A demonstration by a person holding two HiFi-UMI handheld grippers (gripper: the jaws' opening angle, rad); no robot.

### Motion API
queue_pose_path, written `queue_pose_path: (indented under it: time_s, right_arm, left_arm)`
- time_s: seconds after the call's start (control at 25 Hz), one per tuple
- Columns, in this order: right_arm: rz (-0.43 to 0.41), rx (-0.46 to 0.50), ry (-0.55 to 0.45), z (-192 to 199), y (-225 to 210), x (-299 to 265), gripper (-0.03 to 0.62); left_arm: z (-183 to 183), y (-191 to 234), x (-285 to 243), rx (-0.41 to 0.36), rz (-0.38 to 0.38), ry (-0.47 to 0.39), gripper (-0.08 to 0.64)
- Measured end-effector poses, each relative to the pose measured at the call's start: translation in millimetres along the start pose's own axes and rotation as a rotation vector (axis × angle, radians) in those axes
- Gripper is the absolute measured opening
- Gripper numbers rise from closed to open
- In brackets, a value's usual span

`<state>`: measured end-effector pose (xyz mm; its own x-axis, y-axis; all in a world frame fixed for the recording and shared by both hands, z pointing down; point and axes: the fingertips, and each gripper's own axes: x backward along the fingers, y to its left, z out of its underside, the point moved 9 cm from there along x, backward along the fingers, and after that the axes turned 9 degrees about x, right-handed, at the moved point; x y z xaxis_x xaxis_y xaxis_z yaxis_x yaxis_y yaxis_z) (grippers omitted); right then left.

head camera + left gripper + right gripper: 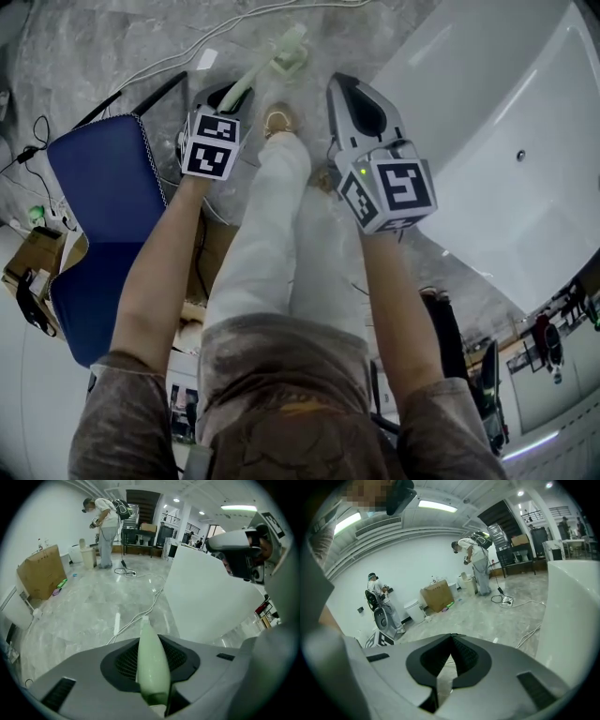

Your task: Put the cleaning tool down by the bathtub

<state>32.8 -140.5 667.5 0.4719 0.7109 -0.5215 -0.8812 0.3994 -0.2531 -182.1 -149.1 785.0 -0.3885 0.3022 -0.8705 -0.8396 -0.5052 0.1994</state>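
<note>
Grey veined marble floor [84, 56] fills most of the head view, and across its upper right corner lies the white bathtub [487, 122], its smooth outer wall also rising close on the right in the left gripper view [206, 597]. A blue padded seat [103, 187] stands at the left, well apart from the tub, and the person's pale trouser legs run down the middle between the two arms. The right gripper [352, 94] points towards the floor near the tub's corner; its own view shows the jaws brought together at the tips with nothing between them. The left gripper [230, 94] is clamped on the cleaning tool [272, 61], a pale green brush whose handle lies squarely between the jaws [151, 663] and whose head reaches out over the floor near the tub's near corner. Whether the head touches the floor cannot be told. A thin white cable [187, 52] trails across the marble just beyond the tool. The step in hand looks like the lowering of the tool to the floor beside the tub, with the release not yet made. The next move probably calls for bringing the brush down until it rests flat on the marble close to the tub wall and clear of the cable, then parting the left jaws and drawing that gripper straight back so the handle is not dragged along.
</note>
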Motion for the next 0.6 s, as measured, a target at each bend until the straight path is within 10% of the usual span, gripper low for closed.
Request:
queue_pose_path:
  time_s: [0.6]
  right_arm:
    - [0.006,-0.021,0.024,11.3,-12.7,-1.7,-0.002]
  left_arm:
    - [16.4,-3.2,-72.6,-0.020,0.007,0.145,0.110]
